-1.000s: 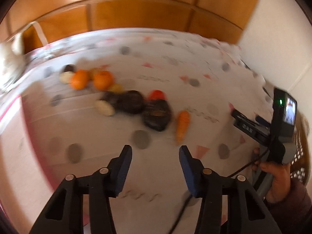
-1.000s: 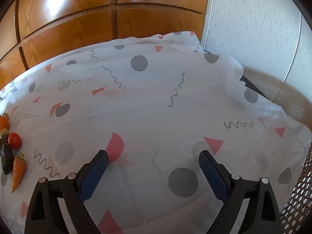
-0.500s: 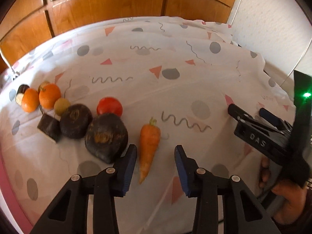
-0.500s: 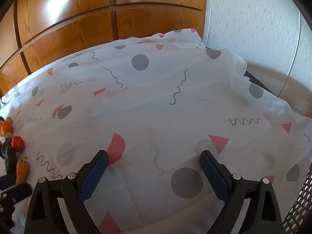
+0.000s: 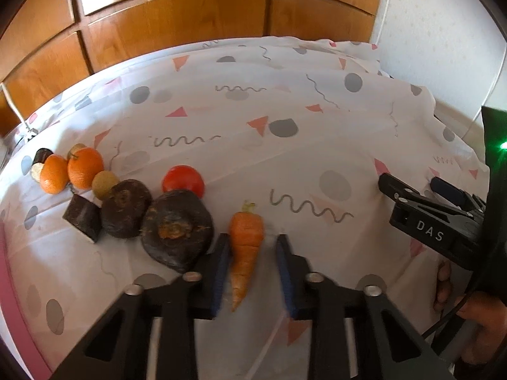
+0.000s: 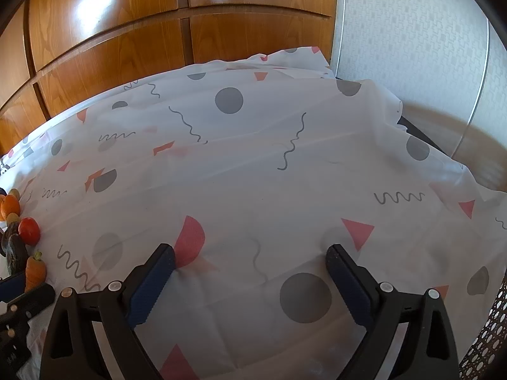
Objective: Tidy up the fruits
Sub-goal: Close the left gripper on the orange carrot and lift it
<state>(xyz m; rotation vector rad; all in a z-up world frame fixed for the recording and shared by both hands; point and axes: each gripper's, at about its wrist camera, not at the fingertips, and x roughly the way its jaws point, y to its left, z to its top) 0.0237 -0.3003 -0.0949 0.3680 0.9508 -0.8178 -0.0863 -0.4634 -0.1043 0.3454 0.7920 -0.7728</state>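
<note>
1. Left gripper (image 5: 250, 259) narrowed to its tightest, pads flanking the carrot (image 5: 245, 247); left pad touches, right shows a gap.
2. Right gripper (image 6: 250, 269) wide, empty.
3. Carrot on the bedsheet (image 5: 317, 145), leaf end at 12, tip at 6.

Carrot (image 5: 245, 247) on tablecloth (image 5: 317, 145), right of beets (image 5: 176, 228), tomato (image 5: 183, 183) behind

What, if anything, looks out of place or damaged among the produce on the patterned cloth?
One dark root piece at the cluster's left edge is cut, with flat sides and a pale cut edge, unlike the whole dark root beside it. Nothing looks spilled.
</note>
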